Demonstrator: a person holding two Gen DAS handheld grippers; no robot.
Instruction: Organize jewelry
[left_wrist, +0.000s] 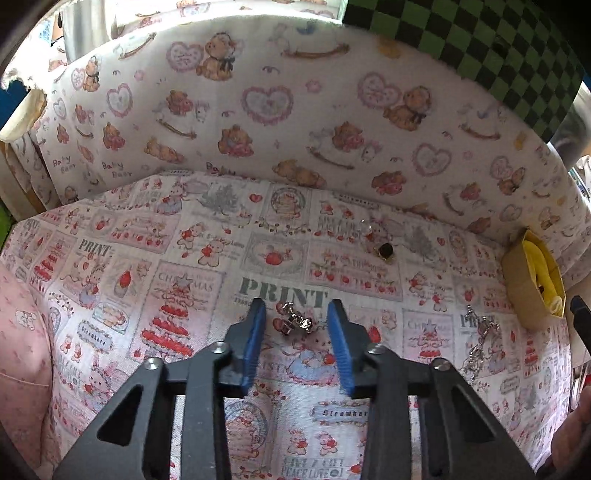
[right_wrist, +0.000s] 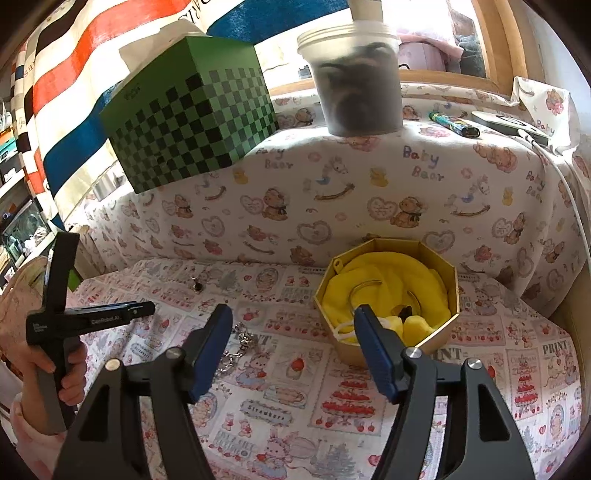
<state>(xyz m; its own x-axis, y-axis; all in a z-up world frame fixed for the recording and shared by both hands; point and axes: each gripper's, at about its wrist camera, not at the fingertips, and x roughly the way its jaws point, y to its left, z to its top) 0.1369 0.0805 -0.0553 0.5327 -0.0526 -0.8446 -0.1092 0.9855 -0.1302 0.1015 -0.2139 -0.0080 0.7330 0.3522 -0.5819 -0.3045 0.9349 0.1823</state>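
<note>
Boldly, "PRINT" marks the cloth (left_wrist: 284, 295) beyond left gripper (left_wrist: 297, 314) fingers.

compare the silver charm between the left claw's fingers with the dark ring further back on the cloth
The charm is bright silver and knobbly, a cluster of small parts; the ring is one small band with a dark, nearly black stone. The charm lies between the open left claw's fingers; the ring lies further off, near the cloth's back edge. Both rest loose on the printed cloth, outside the gold box.
</note>
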